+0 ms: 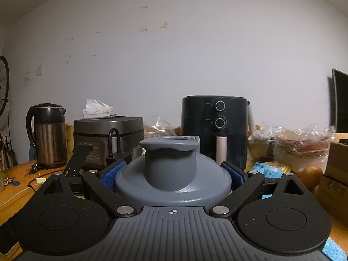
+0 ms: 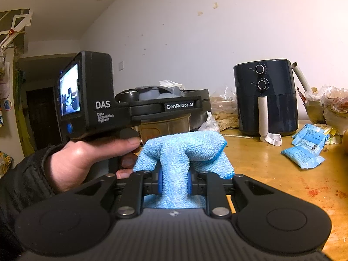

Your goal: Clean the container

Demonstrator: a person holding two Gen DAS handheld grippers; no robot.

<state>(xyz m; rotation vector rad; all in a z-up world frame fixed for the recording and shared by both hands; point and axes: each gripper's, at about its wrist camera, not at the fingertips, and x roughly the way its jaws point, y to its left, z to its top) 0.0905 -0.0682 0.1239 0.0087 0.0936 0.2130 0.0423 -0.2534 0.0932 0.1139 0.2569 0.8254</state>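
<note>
A: Where is the container (image 1: 173,171), and how is it held?

B: It is between the blue pads of the left claw (image 1: 173,174), gripped at its grey lid just below the spout, clear of the worktop (image 2: 271,165). In the right wrist view its translucent brownish body hangs beneath that claw.

A: And the right claw (image 2: 174,183)?

B: Nearly pressed together, pinching a fold of the blue cloth (image 2: 184,150), which bunches out just in front of the container body.

A: How is the wiping step best performed?

B: Hold the container level and steady. Press the cloth bulge against the body wall and stroke around it, keeping the pinch firm so the cloth cannot slip.

A: Contents?

B: None discernible; the wall is too murky to tell.
</note>
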